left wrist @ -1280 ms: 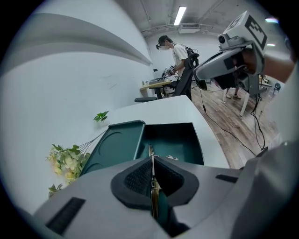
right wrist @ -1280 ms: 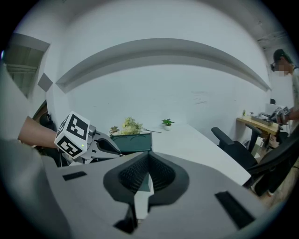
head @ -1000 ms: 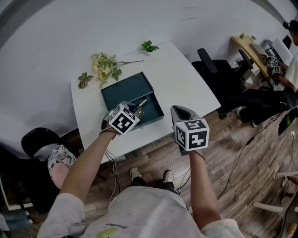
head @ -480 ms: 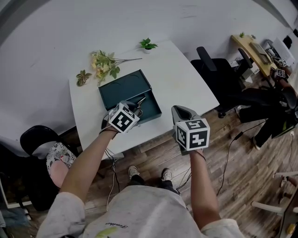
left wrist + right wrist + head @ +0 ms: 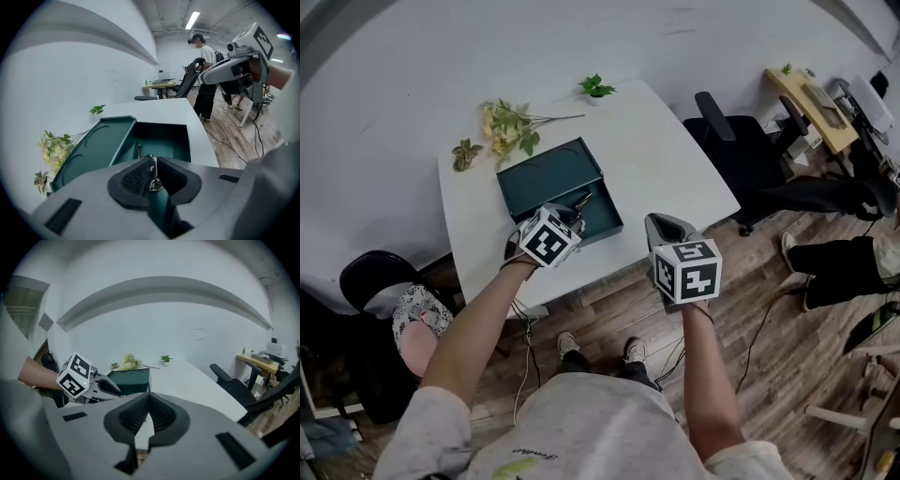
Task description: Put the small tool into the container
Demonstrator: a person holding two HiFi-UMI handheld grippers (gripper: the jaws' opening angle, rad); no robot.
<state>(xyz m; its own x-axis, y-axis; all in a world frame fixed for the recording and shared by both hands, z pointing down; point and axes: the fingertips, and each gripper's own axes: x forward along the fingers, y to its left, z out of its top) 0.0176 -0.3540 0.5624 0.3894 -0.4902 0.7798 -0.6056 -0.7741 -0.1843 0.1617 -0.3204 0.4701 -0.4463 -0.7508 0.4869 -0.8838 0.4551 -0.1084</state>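
The small tool had a shiny metal head and a dark green handle. The left gripper pinched it tight, and its tip pointed to 1 o'clock above the box. The dark green box sat open, its flat lid lying at 11 o'clock from the deep part.

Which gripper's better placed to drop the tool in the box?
Left. The left gripper has its jaws shut on the small tool, whose tip is over the open container. The right gripper is shut, empty, and off to the container's side.
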